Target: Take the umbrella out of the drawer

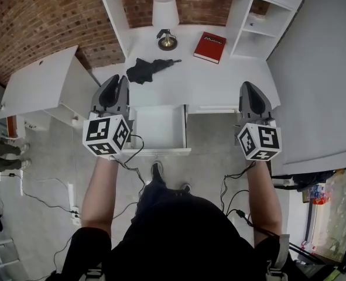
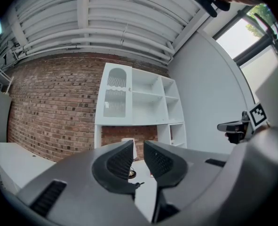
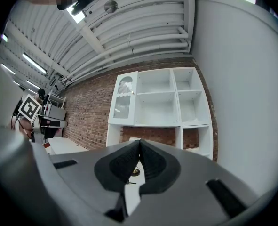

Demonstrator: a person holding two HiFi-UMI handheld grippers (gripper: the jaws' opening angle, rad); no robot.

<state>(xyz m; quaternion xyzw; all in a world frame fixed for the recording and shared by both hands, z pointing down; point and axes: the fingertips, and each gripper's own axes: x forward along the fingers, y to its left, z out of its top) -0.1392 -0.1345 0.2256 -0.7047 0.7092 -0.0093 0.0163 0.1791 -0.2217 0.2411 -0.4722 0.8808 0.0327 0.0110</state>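
Note:
A black folded umbrella lies on the white desk top, left of centre, in front of the lamp. Below the desk edge the white drawer is pulled out, and its inside looks bare. My left gripper hovers at the drawer's left side, short of the umbrella; in the left gripper view its jaws stand slightly apart with nothing between them. My right gripper is level over the desk's right front edge, and in the right gripper view its pads meet, shut on nothing.
A white lamp and a red book stand at the back of the desk. White shelves rise at the right, with an open white cabinet door at the left. Cables run across the floor, and a grey wall closes the right.

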